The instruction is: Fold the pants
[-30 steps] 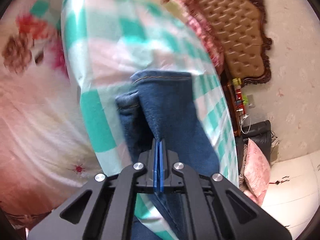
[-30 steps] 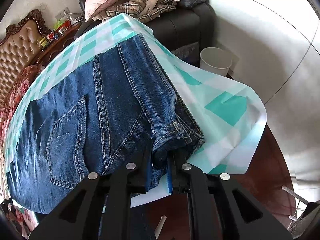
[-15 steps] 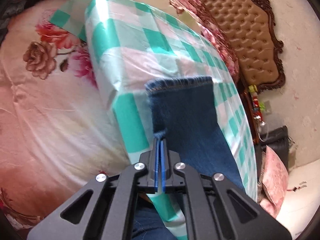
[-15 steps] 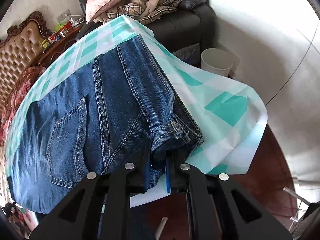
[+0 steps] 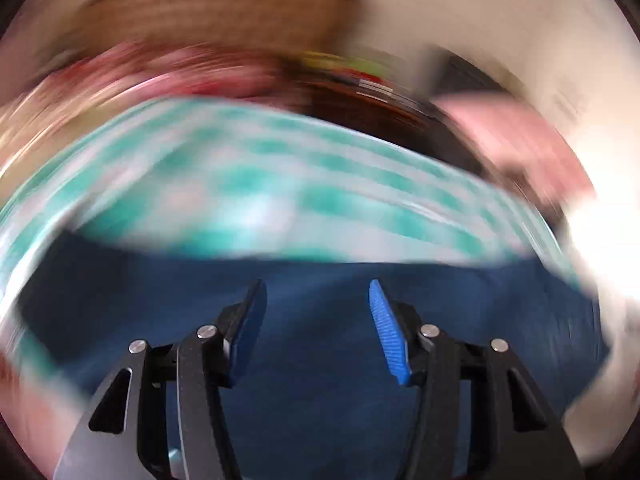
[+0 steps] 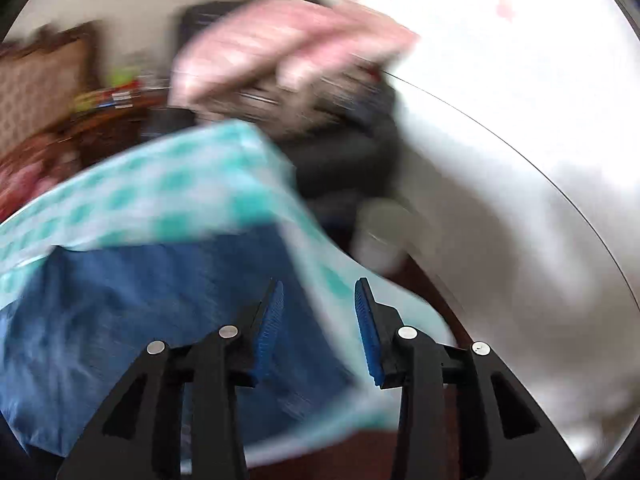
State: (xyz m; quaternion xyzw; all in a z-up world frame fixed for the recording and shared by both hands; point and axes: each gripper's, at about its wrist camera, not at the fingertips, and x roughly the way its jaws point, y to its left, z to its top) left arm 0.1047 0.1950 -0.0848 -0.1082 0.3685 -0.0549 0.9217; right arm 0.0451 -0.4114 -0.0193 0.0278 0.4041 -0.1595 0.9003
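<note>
Both views are heavily smeared, so only broad shapes can be read. In the left wrist view, the left tool (image 5: 316, 308) has its jaws spread wide with nothing between the blue pads (image 5: 386, 328). Below and ahead of it lie the pants (image 5: 320, 380), a broad field of dark blue denim resting on the green-and-white checked cloth (image 5: 280, 192) that covers the bench. In the right wrist view, the right tool (image 6: 318, 312) is likewise parted and holds nothing. Its left finger stands over the denim and its right finger over the cloth edge, beside the right border of the pants. Whether either tool touches the fabric cannot be told. Behind the bench sit a pink pillow (image 6: 280, 44) on a dark chair (image 6: 340, 152) and a pale bin (image 6: 380, 236) on the light floor (image 6: 520, 200).
</note>
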